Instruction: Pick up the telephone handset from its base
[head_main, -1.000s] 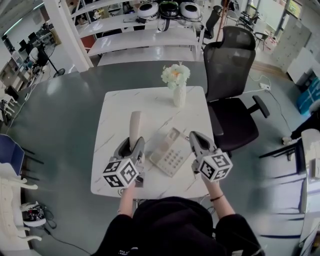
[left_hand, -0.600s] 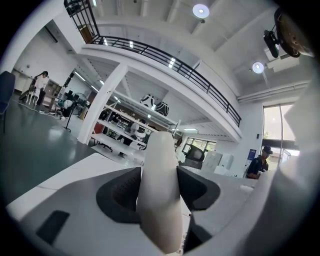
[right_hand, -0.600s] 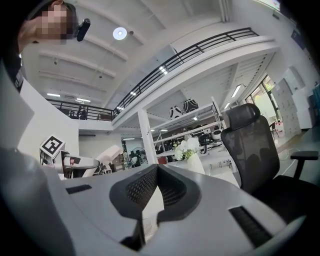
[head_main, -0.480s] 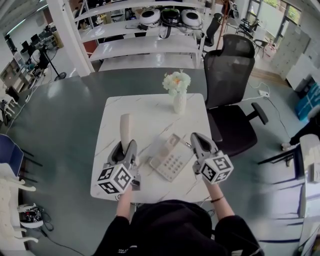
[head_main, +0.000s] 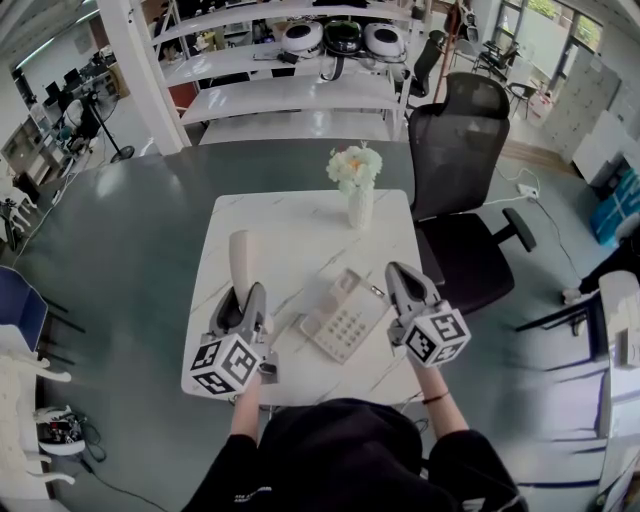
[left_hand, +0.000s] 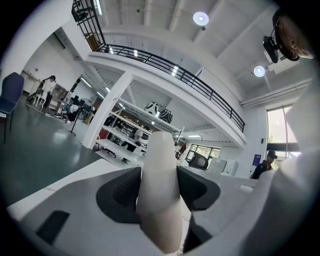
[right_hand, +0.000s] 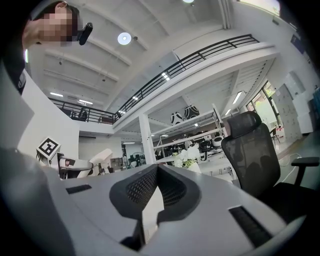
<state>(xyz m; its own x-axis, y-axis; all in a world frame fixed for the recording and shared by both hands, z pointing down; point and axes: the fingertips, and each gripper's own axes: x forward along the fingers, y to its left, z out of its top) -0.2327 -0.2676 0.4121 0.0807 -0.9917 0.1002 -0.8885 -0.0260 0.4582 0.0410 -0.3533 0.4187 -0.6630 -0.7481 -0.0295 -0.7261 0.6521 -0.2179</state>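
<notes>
One handset (head_main: 239, 255), clamped in left gripper (head_main: 244, 296), points lengthwise away; right gripper (head_main: 394, 270) closed

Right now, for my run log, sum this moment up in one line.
left gripper: shut on handset, clear of phone base | right gripper: shut, empty | phone base: on table

Before me, the white marble counter (head_main: 300, 225) carries a white vase (head_main: 359, 207) of pale flowers (head_main: 354, 165) near its far edge. A black mesh office chair (head_main: 462, 130) stands just beside its right side. Beyond, white shelves (head_main: 290, 95) hold three round devices (head_main: 342, 36) (what kind, I cannot tell). A blue chair (head_main: 18, 305) sits far left.
</notes>
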